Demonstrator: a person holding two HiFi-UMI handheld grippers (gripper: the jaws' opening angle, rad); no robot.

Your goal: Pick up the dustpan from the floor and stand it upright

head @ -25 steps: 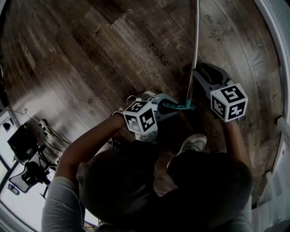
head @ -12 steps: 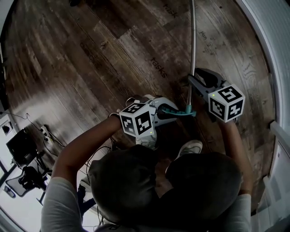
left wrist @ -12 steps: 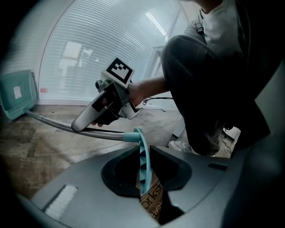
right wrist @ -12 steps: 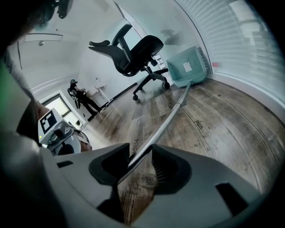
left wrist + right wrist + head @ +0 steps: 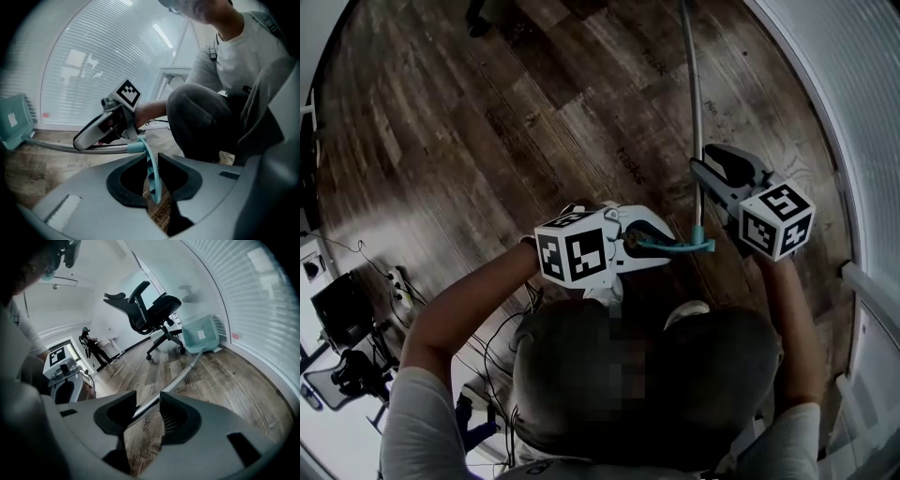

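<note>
The dustpan has a teal pan point(image 5: 201, 336), a long metal pole point(image 5: 692, 94) and a teal loop handle point(image 5: 680, 247). The pan point(image 5: 11, 122) rests low by the blinds wall, and the pole point(image 5: 183, 373) slopes up from it toward me. My left gripper point(image 5: 661, 246) is shut on the loop handle point(image 5: 152, 173), which stands upright between its pads. My right gripper point(image 5: 701, 178) holds the pole a little farther along. The pole runs through the gap between its pads and fills it point(image 5: 147, 406). From the left gripper view, the right gripper point(image 5: 101, 131) shows beside the pole point(image 5: 56, 146).
The floor is dark wood planks point(image 5: 487, 112). A black office chair point(image 5: 150, 310) stands beside the pan. White blinds point(image 5: 853, 112) run along the right. Cables and equipment point(image 5: 356, 300) lie at the lower left. My shoe point(image 5: 684, 314) is just under the handle.
Both grippers have risen together, carrying the handle end of the dustpan up off the floor. The grips look the same.
</note>
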